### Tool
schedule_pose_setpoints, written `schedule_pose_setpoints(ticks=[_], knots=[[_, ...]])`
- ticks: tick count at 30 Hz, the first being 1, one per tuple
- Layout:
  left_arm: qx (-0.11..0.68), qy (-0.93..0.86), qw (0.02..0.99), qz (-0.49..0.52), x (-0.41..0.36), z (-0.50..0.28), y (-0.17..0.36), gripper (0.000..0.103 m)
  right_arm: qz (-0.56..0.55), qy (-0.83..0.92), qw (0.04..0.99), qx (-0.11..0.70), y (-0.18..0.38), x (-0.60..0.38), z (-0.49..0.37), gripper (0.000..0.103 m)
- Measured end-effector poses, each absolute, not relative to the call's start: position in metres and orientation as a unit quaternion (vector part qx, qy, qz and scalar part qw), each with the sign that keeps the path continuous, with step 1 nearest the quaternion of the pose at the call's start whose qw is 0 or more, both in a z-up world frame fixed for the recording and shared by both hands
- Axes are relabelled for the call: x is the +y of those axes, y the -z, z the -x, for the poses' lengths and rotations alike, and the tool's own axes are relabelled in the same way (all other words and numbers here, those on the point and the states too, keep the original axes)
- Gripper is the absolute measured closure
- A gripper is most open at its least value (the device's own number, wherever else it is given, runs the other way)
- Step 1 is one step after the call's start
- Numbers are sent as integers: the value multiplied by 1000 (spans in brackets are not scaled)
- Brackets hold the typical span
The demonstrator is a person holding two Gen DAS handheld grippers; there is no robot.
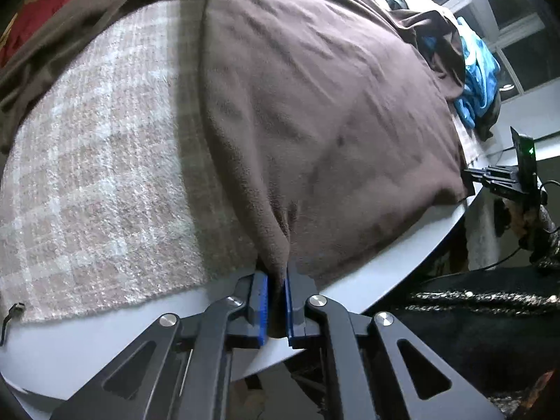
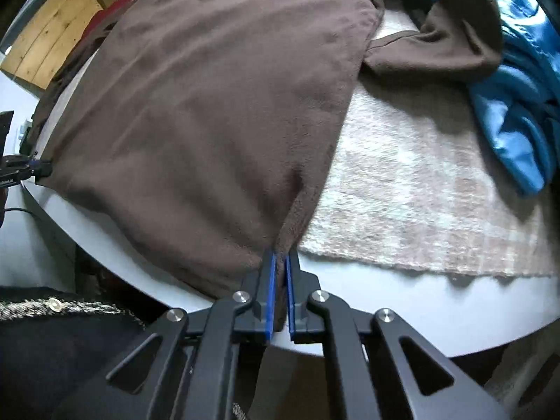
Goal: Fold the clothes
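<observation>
A brown fleece garment [image 1: 315, 105] lies spread over a plaid pink-and-white cloth [image 1: 98, 175] on a white table. My left gripper [image 1: 277, 280] is shut on the garment's near left hem corner, the fabric pinched between its blue pads. In the right wrist view the same brown garment [image 2: 217, 105] fills the middle, and my right gripper [image 2: 280, 266] is shut on its near right hem corner. The right gripper [image 1: 497, 178] also shows at the far right of the left wrist view, and the left gripper [image 2: 24, 171] at the left edge of the right wrist view. A brown sleeve [image 2: 437, 45] trails off to the right.
A blue shiny garment [image 2: 518, 112] is piled at the back right, seen too as blue fabric [image 1: 479, 73]. A red cloth [image 1: 52, 3] lies at the back left. The white table edge [image 2: 420, 301] runs close in front. A person's dark tweed clothing [image 1: 490, 297] is beside the table.
</observation>
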State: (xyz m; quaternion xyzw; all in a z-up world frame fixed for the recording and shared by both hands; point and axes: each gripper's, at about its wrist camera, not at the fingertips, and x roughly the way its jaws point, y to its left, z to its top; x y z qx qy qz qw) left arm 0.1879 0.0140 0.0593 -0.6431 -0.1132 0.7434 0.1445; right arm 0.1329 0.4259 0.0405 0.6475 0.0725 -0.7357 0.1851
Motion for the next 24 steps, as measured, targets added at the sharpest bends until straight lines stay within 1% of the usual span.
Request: schedule_pose_setpoints(ticks=[3, 4, 6, 8, 9, 10, 12, 13, 17, 19, 21, 24], knots=[[-90, -757, 148, 630, 23, -195, -84, 96, -647, 739, 165, 92, -42, 434, -130, 98], [-85, -755, 158, 630, 29, -198, -85, 96, -646, 740, 158, 98, -43, 437, -130, 98], [-77, -738, 174, 647, 41, -200, -69, 96, -645, 742, 144, 111, -44, 442, -128, 98], [-70, -722, 175, 666, 45, -199, -53, 92, -646, 741, 132, 126, -43, 447, -126, 97], [-69, -715, 172, 674, 44, -198, -49, 91, -663, 722, 131, 149, -31, 442, -127, 97], [-75, -714, 171, 675, 39, -196, -52, 86, -673, 708, 127, 171, -25, 438, -127, 96], [-80, -729, 161, 661, 18, -190, -70, 81, -650, 730, 131, 165, -42, 433, -110, 82], [-83, -741, 148, 650, 2, -182, -80, 78, -638, 741, 132, 162, -51, 430, -101, 81], [-96, -786, 101, 602, -42, -127, -99, 78, -590, 781, 138, 150, -85, 421, -67, 81], [-117, -806, 86, 574, -57, -86, -99, 78, -565, 800, 142, 144, -102, 415, -49, 81], [-159, -813, 81, 555, -65, -44, -88, 77, -527, 823, 159, 141, -101, 390, -17, 81], [-201, -808, 68, 550, -67, 7, -66, 77, -510, 830, 173, 148, -73, 359, 41, 81]])
